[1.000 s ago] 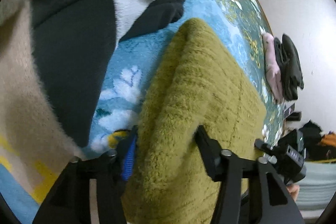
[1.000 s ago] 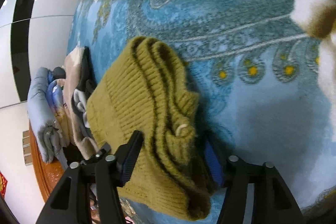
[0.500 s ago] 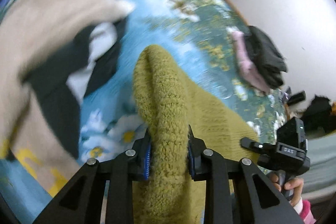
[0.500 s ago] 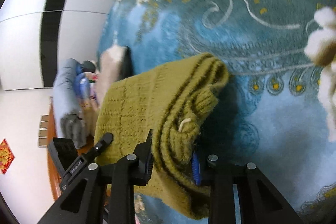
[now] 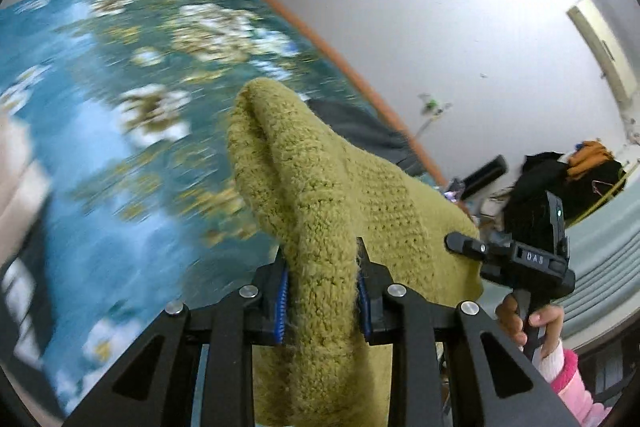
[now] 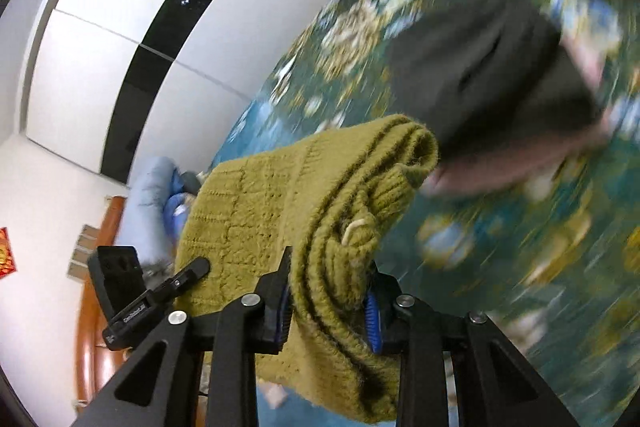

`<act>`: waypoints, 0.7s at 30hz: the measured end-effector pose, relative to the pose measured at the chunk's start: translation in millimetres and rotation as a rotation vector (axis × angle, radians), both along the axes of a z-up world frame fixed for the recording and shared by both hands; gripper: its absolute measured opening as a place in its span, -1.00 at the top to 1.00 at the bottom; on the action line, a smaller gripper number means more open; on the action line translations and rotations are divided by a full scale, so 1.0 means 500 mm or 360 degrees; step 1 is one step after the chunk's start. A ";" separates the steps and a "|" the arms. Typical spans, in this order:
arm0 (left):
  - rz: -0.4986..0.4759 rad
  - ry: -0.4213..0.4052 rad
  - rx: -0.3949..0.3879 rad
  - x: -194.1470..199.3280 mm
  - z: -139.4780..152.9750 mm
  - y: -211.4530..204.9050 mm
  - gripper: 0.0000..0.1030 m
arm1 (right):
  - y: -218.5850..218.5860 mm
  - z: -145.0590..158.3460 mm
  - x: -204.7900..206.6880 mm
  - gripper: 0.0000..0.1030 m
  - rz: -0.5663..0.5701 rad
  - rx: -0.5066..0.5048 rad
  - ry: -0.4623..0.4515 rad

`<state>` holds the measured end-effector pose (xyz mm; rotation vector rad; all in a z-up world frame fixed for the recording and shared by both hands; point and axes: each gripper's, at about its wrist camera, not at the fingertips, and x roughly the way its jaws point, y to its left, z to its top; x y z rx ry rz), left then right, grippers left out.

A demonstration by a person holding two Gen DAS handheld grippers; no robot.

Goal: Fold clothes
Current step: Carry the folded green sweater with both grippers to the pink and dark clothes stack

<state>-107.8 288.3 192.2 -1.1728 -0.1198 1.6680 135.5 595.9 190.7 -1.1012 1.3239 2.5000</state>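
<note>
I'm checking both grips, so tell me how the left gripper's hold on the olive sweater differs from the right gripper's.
The left gripper pinches a fuzzy, plain rounded fold of the olive sweater; the right gripper pinches a bunched ribbed edge with dark stripes. Past the left one lies mostly flowered blue blanket; past the right one lies a dark garment. Both have their jaws shut on the sweater, held off the blanket.

Two grippers are counted: the left gripper and the right gripper. One olive-green knitted sweater is seen, one blue floral blanket, one dark garment and one hand.
</note>
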 end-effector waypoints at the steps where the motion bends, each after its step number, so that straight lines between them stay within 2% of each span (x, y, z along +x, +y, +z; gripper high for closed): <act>1: -0.0024 0.0005 0.0015 -0.001 0.007 0.042 0.45 | 0.034 0.015 -0.001 0.39 -0.0013 0.0035 -0.0012; 5: -0.0092 0.0042 0.0054 -0.014 0.035 0.212 0.45 | 0.169 0.053 -0.019 0.40 -0.0062 0.0147 -0.0077; 9: -0.0096 0.0062 0.0113 -0.022 0.058 0.329 0.45 | 0.285 0.074 -0.045 0.40 -0.0123 0.0234 -0.0111; 11: -0.0062 0.0026 0.0178 -0.033 0.056 0.369 0.45 | 0.334 0.082 -0.053 0.40 -0.0152 0.0266 -0.0094; 13: 0.0001 -0.0023 0.0217 -0.050 0.034 0.405 0.45 | 0.380 0.081 -0.072 0.40 -0.0189 0.0299 -0.0071; 15: 0.0059 -0.0046 0.0197 -0.062 0.001 0.434 0.45 | 0.412 0.062 -0.089 0.40 -0.0215 0.0308 -0.0066; 21: 0.0221 -0.0200 -0.0037 -0.092 -0.165 0.474 0.44 | 0.461 -0.085 -0.113 0.40 -0.0304 0.0220 -0.0249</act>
